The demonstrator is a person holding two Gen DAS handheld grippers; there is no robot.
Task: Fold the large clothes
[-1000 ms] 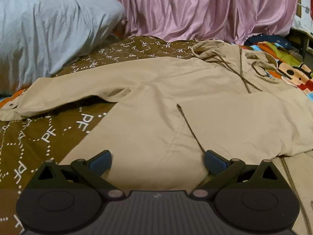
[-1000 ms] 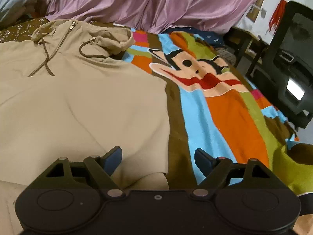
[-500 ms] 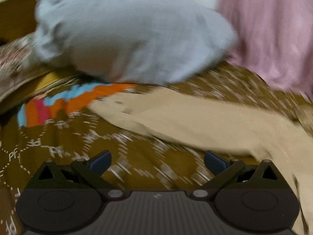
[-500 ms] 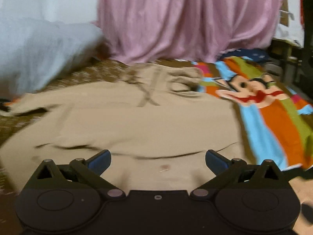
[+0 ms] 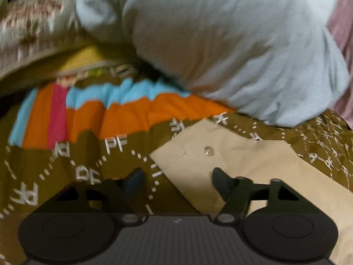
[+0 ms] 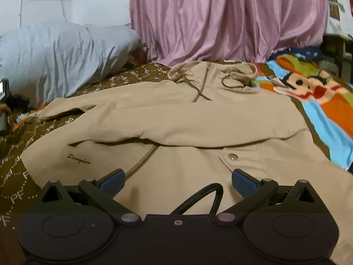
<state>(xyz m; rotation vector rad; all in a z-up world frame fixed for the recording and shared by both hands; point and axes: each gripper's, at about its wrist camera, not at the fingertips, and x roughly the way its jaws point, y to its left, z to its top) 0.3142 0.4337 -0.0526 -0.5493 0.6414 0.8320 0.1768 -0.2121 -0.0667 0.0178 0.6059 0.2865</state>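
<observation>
A beige zip-up hooded jacket (image 6: 176, 119) lies spread on the bed, one sleeve folded across its chest and the other stretched out to the left. In the left wrist view that sleeve's cuff (image 5: 220, 161), with a snap button, lies flat on the brown bedspread. My left gripper (image 5: 177, 180) hovers at the cuff's end and its jaws are closing. The cuff's corner is between them, and the pads do not press on it. My right gripper (image 6: 177, 182) stands wide open over the jacket's lower front, by the zip, holding nothing.
A large light-blue pillow (image 5: 220, 44) lies just beyond the cuff and shows again as the pillow (image 6: 61, 55) at the back left. A pink curtain (image 6: 220, 17) hangs behind the bed. A bright cartoon blanket (image 6: 320, 101) covers the right side.
The left view swung left from the jacket's body to the sleeve cuff, and its jaws have narrowed. The right view turned left from the jacket's right edge to the whole jacket, jaws wider.
</observation>
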